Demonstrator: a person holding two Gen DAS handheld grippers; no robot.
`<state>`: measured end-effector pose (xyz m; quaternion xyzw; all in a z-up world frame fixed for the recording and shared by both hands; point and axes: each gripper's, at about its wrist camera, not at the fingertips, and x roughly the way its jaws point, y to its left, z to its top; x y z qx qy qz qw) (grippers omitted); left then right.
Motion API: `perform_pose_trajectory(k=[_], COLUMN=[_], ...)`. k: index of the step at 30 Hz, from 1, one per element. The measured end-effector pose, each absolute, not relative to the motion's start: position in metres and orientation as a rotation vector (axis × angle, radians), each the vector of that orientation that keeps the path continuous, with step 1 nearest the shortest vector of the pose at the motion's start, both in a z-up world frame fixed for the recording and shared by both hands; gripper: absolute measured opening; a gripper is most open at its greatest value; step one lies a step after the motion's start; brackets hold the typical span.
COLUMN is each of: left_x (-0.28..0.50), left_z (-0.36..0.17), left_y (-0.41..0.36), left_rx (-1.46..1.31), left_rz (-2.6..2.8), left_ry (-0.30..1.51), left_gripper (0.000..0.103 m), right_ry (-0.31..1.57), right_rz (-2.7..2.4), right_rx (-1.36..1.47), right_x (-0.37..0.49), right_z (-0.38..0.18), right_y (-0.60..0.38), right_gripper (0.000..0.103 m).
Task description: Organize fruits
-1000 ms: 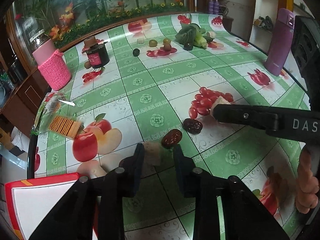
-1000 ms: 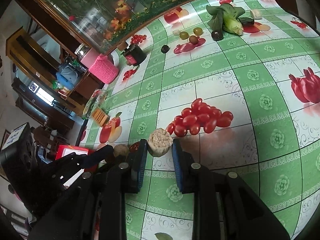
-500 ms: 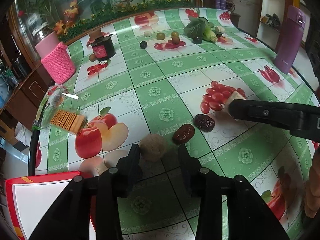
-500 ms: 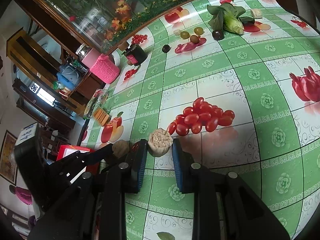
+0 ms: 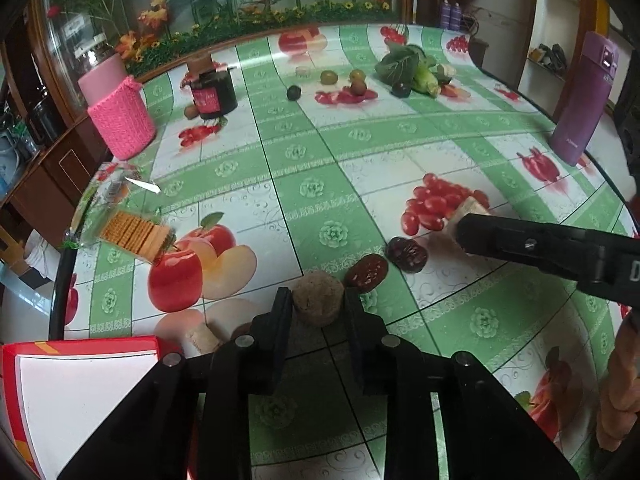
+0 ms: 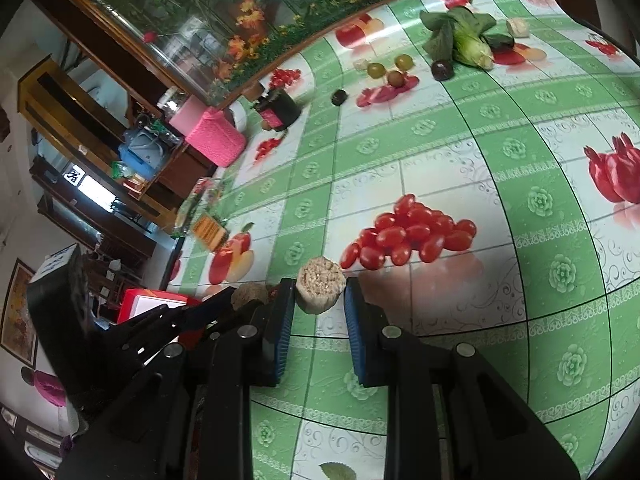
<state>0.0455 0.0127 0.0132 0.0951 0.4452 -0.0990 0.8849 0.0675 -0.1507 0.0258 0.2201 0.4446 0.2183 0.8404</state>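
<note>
My left gripper is shut on a brown, rough round piece low over the table. Just beyond its right finger lie two dark red dried dates. My right gripper is shut on a beige grainy round piece. It reaches in from the right of the left wrist view, where the beige piece shows at its tip. In the right wrist view the left gripper sits at the left. At the far end lie small green and brown fruits, dark plums and leafy greens with corn.
A red-rimmed white box sits at the near left edge, with a tan piece beside it. A cracker pack, a pink knit-sleeved cup and a dark jar stand on the left. A purple flask stands at the right.
My left gripper has shifted slightly with the brown piece still in it, so the dates sit a little further right in its view. The right gripper has hardly moved.
</note>
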Motion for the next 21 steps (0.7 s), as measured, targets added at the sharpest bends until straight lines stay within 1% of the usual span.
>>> perform_pose_trajectory(k=[7,13,17,21], left_x=[-0.004,-0.071,-0.108,-0.13], left_z=[0.062,0.098,0.101,0.089], left_y=[0.017,0.058,0.096,0.121], left_rx=[0.166,0.109,0.056,0.016], left_rz=[-0.188,-0.106,-0.012,0.042], left_ry=[0.773,0.679,0.663,0.681], left_gripper=[0.026,0.026,0.026,0.025], right_ry=[0.822,0.724,0.684,0.685], right_rz=[0.562,0.639,0.659,0.676], right_rx=[0.416,0.292,0.199,0.176], right_x=[0.05,0.027,0.013,-0.001], right_z=[0.046,0.059,0.06,0.06], right_y=[-0.136,-0.108,-0.088,-0.071], right_gripper=[0.028,0.028,0.027,0.027])
